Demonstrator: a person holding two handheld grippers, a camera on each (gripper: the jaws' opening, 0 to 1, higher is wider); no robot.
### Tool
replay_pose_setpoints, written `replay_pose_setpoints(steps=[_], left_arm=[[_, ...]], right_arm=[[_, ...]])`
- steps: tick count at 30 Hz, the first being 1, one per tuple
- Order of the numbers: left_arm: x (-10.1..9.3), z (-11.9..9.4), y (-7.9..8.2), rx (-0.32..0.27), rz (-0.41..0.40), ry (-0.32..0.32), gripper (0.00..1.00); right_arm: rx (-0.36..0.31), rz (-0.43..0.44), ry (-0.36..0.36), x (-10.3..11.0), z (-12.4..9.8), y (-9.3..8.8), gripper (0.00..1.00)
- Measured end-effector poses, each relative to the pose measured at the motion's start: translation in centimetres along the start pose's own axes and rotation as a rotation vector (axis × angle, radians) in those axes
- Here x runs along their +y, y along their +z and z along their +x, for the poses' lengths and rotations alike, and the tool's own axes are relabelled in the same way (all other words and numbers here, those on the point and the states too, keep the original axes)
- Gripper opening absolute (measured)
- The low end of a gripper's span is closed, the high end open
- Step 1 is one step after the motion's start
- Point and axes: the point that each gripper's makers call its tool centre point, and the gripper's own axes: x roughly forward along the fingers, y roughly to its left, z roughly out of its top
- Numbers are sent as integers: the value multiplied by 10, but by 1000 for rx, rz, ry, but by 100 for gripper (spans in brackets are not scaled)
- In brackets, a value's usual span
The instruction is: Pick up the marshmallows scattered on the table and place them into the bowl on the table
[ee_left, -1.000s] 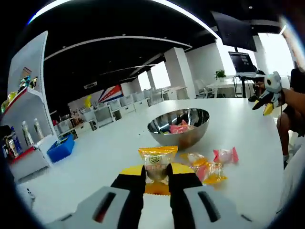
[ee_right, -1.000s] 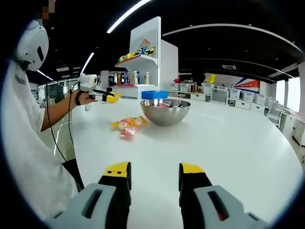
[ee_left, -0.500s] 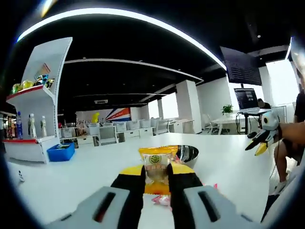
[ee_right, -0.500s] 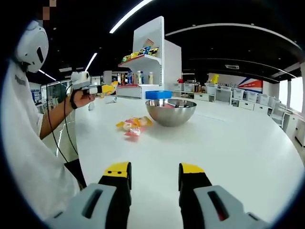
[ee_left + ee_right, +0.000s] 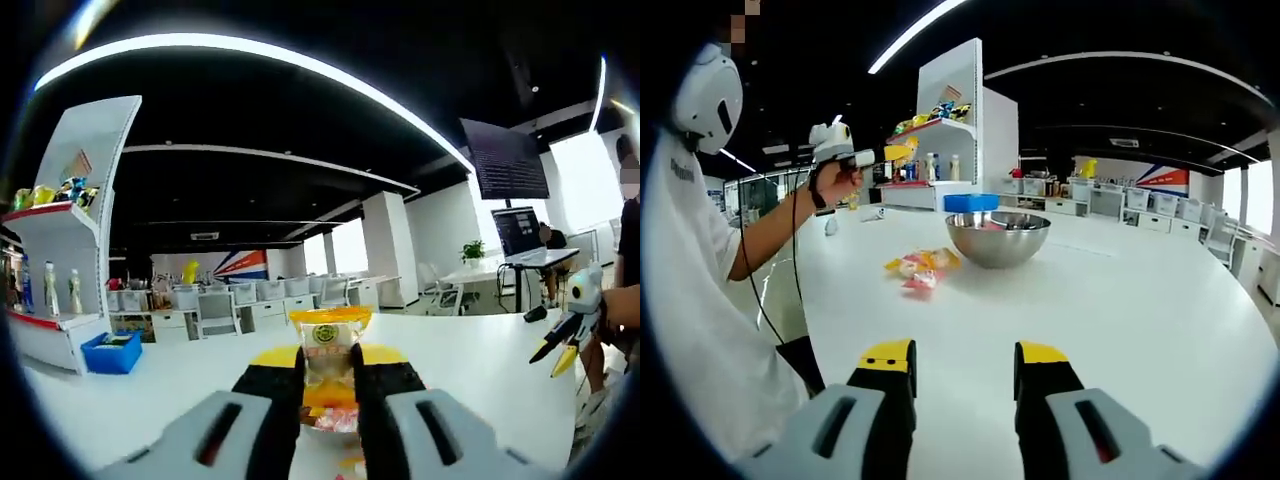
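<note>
My left gripper [image 5: 328, 372] is shut on a yellow-wrapped marshmallow packet [image 5: 329, 335], which stands up between the black and yellow jaws. In the right gripper view that same left gripper [image 5: 880, 156] is held high in a person's hand, above and left of the steel bowl [image 5: 998, 238], with the yellow packet [image 5: 902, 150] at its tip. A small pile of pink and orange packets [image 5: 920, 268] lies on the white table [image 5: 1110, 300] just left of the bowl. My right gripper [image 5: 965, 365] hovers open over bare table, well short of the bowl; it also shows as the right gripper [image 5: 562, 335] in the left gripper view.
A person in a white shirt [image 5: 700, 300] stands at the table's left edge. A white shelf unit [image 5: 952, 120] with bottles and a blue bin [image 5: 968, 201] stand behind the bowl. Desks, chairs and a monitor [image 5: 520, 230] lie beyond the table.
The left gripper has risen with the yellow packet, from table height to well above the bowl's level. The right gripper has stayed put and open.
</note>
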Motion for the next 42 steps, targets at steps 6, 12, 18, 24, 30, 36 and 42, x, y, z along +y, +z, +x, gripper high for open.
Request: replay_pose_setpoints(steps=[6, 12, 18, 24, 30, 36, 42], left_arm=[[-14, 42, 3, -17, -81, -66, 21], [-30, 83, -17, 58, -57, -105, 21], [-39, 101, -28, 106, -90, -148, 22], [-38, 110, -40, 149, -64, -156, 22], [-24, 114, -58, 178, -83, -139, 22], [-21, 111, -76, 221, -90, -126, 35], [-22, 107, -77, 222, -96, -125, 34]], right_arm=[[1, 1, -5, -1, 0, -1, 39], [2, 1, -7, -2, 0, 0, 39], [5, -5, -8, -1, -2, 0, 39], [-7, -1, -28, -4, -8, 2, 39], [-9, -3, -38, -4, -12, 3, 39], [-5, -3, -43, -5, -13, 2, 39], [-3, -4, -43, -5, -12, 2, 39]])
